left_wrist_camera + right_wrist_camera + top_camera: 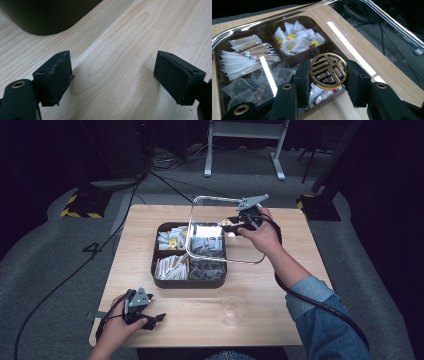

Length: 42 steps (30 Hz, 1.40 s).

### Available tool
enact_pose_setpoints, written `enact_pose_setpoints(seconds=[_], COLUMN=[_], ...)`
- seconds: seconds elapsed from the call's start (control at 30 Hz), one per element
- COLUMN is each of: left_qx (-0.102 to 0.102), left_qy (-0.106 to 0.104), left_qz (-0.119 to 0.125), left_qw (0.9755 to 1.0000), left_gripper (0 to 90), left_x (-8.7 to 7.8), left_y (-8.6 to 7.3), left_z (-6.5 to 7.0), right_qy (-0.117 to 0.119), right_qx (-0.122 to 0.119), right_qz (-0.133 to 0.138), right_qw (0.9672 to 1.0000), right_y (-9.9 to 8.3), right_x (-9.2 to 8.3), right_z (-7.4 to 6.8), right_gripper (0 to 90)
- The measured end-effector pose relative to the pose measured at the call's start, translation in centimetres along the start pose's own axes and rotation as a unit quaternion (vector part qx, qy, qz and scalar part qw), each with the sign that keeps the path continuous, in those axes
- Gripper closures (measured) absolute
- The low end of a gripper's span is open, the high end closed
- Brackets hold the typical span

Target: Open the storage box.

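Right gripper (328, 75) is clamped on the gold knob (328, 71) of a clear lid (200, 200), held tilted above the compartment box (165, 281). Left gripper (113, 80) is rested open on the wooden table (270, 310); grey carpet is seen beyond.

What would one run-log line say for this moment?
right gripper: shut on lid knob | clear lid: lifted over box | left gripper: open, on table

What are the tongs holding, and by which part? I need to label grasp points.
The right tongs grip the clear lid by its round gold knob, one jaw on each side, above the compartment box. The left tongs hold nothing.
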<state>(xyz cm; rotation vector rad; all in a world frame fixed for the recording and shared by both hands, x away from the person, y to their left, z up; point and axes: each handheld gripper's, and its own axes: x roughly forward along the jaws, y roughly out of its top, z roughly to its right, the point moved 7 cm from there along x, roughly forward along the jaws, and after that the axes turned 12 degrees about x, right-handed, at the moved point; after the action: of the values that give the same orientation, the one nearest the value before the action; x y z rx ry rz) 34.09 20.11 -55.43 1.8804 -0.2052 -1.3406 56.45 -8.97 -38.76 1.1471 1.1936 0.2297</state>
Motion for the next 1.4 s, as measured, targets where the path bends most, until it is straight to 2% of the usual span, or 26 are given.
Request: enact_pose_setpoints(seconds=[0.43,0.53,0.63,0.87,1.0,1.07,1.13,1.33,1.4], left_qx=[0.000,0.000,-0.002,-0.001,0.000,0.000,0.000,0.001,0.001], left_qy=[0.000,0.001,-0.002,0.000,0.000,0.001,0.001,0.001,0.000], left_qz=[0.001,0.000,0.001,0.001,0.001,0.000,0.000,0.000,0.000], left_qw=[1.0000,1.0000,1.0000,1.0000,1.0000,1.0000,1.0000,1.0000,1.0000], left_gripper=[15.7,15.7,15.7,15.7,15.7,15.7,15.7,15.6,15.6], left_x=[0.0,0.0,0.0,0.0,0.0,0.0,0.0,0.0,0.0], left_y=[0.0,0.0,0.0,0.0,0.0,0.0,0.0,0.0,0.0], left_z=[0.0,0.0,0.0,0.0,0.0,0.0,0.0,0.0,0.0], right_qy=[-0.007,-0.009,-0.013,-0.031,-0.041,-0.050,-0.051,-0.063,-0.065], right_qx=[0.018,0.027,0.031,0.052,0.058,0.069,0.072,0.091,0.093], right_qz=[-0.001,-0.004,-0.006,-0.011,-0.016,-0.019,-0.019,-0.025,-0.026], right_qw=[0.9998,0.9996,0.9994,0.9981,0.9973,0.9962,0.9959,0.9936,0.9932], right_y=[-1.9,-3.1,-3.6,-6.1,-7.1,-8.1,-8.3,-10.8,-11.1], right_x=[-3.3,-4.3,-4.8,-6.8,-7.4,-7.9,-8.0,-8.5,-8.5], right_z=[3.0,4.1,4.7,7.4,8.2,9.2,9.4,11.1,11.3], right_gripper=[58.9,58.9,58.9,58.9,58.9,58.9,58.9,58.9,58.9])
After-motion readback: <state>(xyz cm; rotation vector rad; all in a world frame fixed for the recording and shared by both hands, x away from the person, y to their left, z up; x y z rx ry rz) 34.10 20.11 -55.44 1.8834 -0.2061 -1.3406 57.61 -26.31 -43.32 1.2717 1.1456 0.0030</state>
